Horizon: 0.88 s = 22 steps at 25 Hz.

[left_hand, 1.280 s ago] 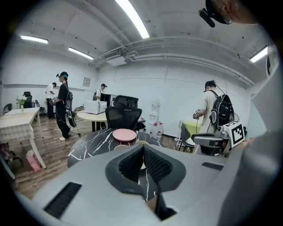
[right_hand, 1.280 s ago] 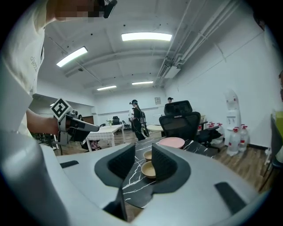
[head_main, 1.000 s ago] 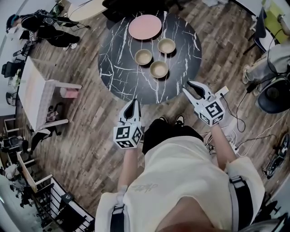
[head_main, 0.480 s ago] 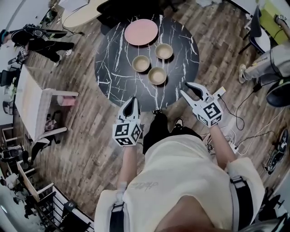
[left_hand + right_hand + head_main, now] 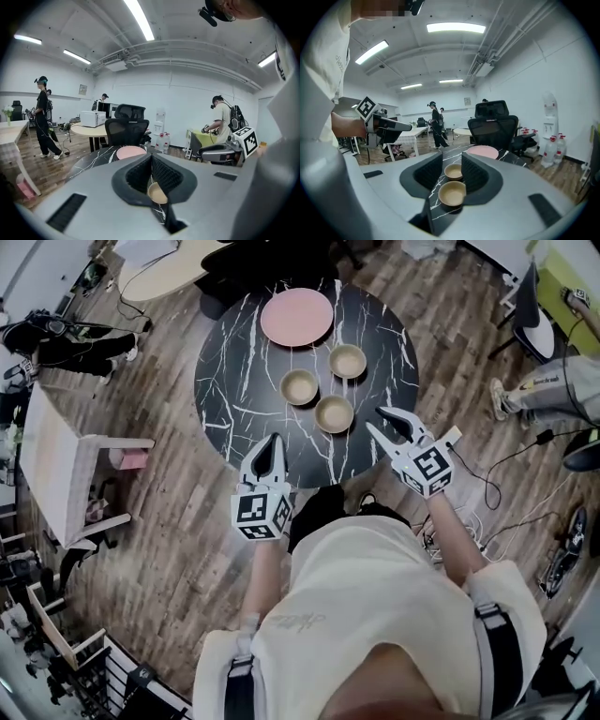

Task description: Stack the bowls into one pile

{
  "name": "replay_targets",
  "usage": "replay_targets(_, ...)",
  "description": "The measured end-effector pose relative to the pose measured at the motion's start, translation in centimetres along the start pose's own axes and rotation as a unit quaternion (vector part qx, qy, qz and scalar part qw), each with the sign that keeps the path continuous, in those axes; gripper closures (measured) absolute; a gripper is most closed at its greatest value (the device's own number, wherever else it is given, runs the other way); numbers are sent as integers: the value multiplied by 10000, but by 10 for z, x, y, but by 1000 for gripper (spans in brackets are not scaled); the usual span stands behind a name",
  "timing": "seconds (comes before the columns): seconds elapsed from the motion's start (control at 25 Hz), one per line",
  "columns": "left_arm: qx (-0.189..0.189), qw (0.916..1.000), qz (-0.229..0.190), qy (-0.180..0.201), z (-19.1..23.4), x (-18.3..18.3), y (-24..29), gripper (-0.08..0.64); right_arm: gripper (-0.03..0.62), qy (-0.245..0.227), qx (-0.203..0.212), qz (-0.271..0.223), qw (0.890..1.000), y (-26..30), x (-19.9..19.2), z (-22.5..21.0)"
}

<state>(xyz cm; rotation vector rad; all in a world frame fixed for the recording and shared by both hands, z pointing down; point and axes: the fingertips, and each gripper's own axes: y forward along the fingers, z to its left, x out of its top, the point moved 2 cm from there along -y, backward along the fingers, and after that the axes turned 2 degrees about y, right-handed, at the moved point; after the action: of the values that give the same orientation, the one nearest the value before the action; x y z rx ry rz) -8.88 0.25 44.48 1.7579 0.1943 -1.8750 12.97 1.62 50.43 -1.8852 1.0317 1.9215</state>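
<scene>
Now the head view puts both grippers closer to the black marble table (image 5: 234, 381) than half a second ago. The left gripper (image 5: 273, 442) is at the table's near edge, jaws pressed together on nothing. The right gripper (image 5: 379, 419) is over that edge, jaws spread and empty. Three bowls (image 5: 334, 412) sit unstacked mid-table, with a pink plate (image 5: 296, 316) at the far side. Wood floor (image 5: 169, 521) surrounds the table. In the left gripper view, an office chair (image 5: 127, 124) stands behind the table. In the right gripper view, two bowls lie on the table beyond the open jaws.

A wood-plank floor (image 5: 169, 540) spreads around a round black marble counter (image 5: 234, 399). Beyond it stand a black office chair (image 5: 126, 125) and a pale round table (image 5: 86, 131). A light wooden table (image 5: 47, 465) sits at left. White walls (image 5: 187, 93) rise to ceiling strip lights (image 5: 139, 21).
</scene>
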Motion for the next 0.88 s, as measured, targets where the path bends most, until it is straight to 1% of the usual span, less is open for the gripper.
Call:
replay_targets(0.08,-22,10000,-23,-38,12,3,8,540,471,-64,18,28,10000,14,8,0)
replay_targets(0.16,-64,9999,-80,-107,21,7,17,540,471,-222,7,90,9997,26,19,1)
replay_targets(0.28,-228,9995,-153,-121,29,13,33,540,471,-335,-133,163,9992,39,30,-4)
replay_targets(0.44,-486,9987,-150,-33,35,11,49,540,472,-147,-404,314,9986,48,22,-13)
replay_targets(0.64,-709,9975,-43,-57,48,0,64,540,472,121,-663,594,9960,55,2,-19)
replay_targets(0.72,-754,9971,18,-86,53,-5,68,541,472,199,-725,640,9951,59,0,-18)
replay_targets(0.88,-836,9964,113,-108,58,-10,77,540,472,196,-757,736,9942,70,0,-22)
